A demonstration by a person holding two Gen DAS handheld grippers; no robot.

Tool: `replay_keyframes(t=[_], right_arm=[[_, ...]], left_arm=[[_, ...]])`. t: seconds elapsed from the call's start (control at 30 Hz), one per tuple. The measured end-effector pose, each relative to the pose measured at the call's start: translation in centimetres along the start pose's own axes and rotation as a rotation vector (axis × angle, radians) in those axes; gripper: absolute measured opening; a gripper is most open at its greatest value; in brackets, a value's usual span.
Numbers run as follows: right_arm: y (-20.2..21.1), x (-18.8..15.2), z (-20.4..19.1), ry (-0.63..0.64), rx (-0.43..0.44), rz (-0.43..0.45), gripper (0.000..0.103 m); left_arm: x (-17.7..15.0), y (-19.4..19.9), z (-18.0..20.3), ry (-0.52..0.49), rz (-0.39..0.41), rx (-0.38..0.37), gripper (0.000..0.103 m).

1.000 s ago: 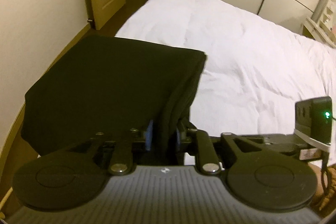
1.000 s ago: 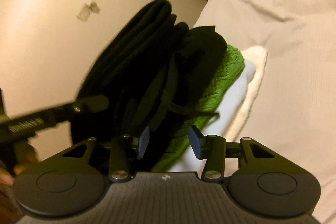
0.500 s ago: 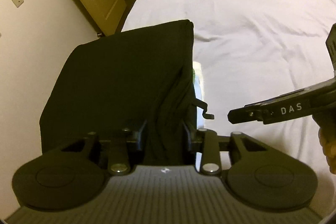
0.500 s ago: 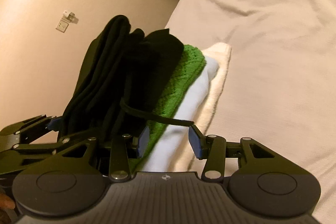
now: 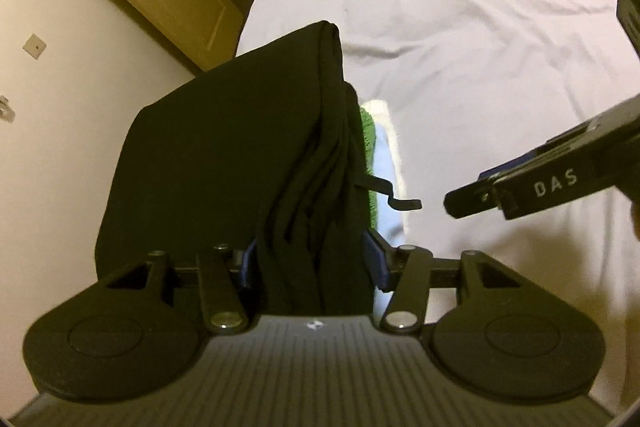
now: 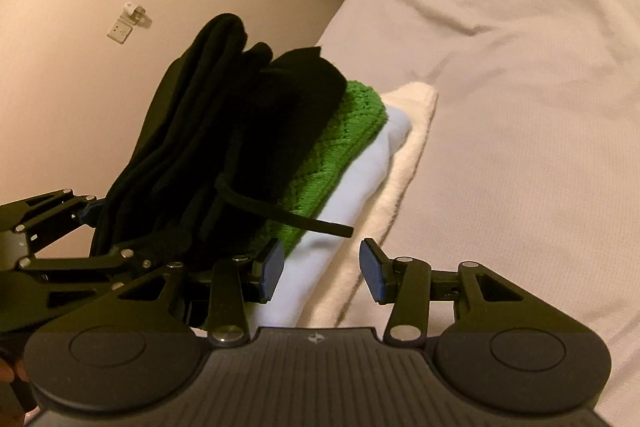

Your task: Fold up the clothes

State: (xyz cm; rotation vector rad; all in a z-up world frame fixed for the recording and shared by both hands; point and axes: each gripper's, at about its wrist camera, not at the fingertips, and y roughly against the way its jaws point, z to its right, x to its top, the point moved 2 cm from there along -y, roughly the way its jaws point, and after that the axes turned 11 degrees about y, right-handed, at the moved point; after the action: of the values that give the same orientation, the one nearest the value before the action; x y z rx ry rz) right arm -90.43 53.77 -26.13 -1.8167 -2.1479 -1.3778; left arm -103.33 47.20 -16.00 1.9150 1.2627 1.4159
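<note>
White bed (image 5: 500,27) underneath; our left gripper (image 5: 312,263), jaws just loosening, straddles the black garment (image 5: 224,155) atop the stack; right gripper (image 6: 322,267) gapes empty alongside.

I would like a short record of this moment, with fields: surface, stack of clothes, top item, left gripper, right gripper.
surface: white bed
stack of clothes: folded pile near the bed edge; black items above green knit, pale blue garment, cream towel
top item: black folded garment
left gripper: jaws just been opening, black garment between them
right gripper: open, empty, at the pile's lower layers
</note>
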Motion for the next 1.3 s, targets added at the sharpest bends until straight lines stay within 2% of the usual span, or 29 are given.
replay_keyframes(t=[0.07,0.13,0.27,0.43,0.47,0.5,0.53,0.67,0.77,0.83,0.9,1.03,1.1,1.2,1.3], right_arm=[[0.0,0.0,0.1,0.004,-0.006,-0.002,0.047],[-0.2,0.1,0.0,0.021,-0.01,-0.004,0.047],[-0.8,0.6,-1.7,0.172,-0.027,-0.011,0.047],[-2.1,1.4,-4.9,0.41,-0.054,0.016,0.045],[-2.3,1.6,-5.3,0.437,-0.053,0.025,0.03],[-2.3,1.8,-5.5,0.443,-0.045,0.032,0.005],[-2.3,2.0,-5.7,0.443,-0.034,0.039,0.003],[-1.4,2.6,-5.2,0.311,0.073,0.05,0.003],[-1.2,2.6,-4.8,0.273,0.066,0.035,0.005],[-1.3,2.4,-5.1,0.329,0.014,0.023,0.017],[-2.0,2.2,-5.8,0.43,-0.053,0.005,0.041],[-3.8,1.8,-6.7,0.553,-0.069,-0.039,0.041],[-4.1,1.7,-6.6,0.543,-0.064,-0.04,0.002],[-2.6,2.4,-5.6,0.375,0.04,0.003,0.002],[-0.5,3.3,-3.6,0.055,0.249,0.082,0.002]], left_arm=[[-0.1,-0.1,-0.7,0.015,0.007,-0.006,0.023],[0.3,0.4,-1.8,0.055,0.008,-0.035,0.017],[1.1,1.5,-4.1,0.149,0.002,-0.1,0.015],[1.1,2.3,-5.0,0.207,0.009,-0.136,0.015],[1.0,2.4,-5.1,0.212,0.011,-0.139,0.015],[1.0,2.5,-5.1,0.214,0.014,-0.141,0.015],[1.0,2.6,-5.2,0.216,0.016,-0.144,0.015],[1.1,2.7,-5.6,0.227,0.02,-0.159,0.015],[1.0,2.7,-5.6,0.225,0.022,-0.167,0.015],[0.9,2.7,-5.7,0.224,0.023,-0.17,0.015],[0.8,2.6,-5.7,0.223,0.023,-0.171,0.015],[0.9,2.6,-6.0,0.224,0.027,-0.172,0.015],[0.8,2.7,-6.2,0.23,0.032,-0.174,0.015],[0.7,2.8,-6.4,0.242,0.037,-0.182,0.015],[0.6,2.9,-6.5,0.25,0.041,-0.19,0.015]])
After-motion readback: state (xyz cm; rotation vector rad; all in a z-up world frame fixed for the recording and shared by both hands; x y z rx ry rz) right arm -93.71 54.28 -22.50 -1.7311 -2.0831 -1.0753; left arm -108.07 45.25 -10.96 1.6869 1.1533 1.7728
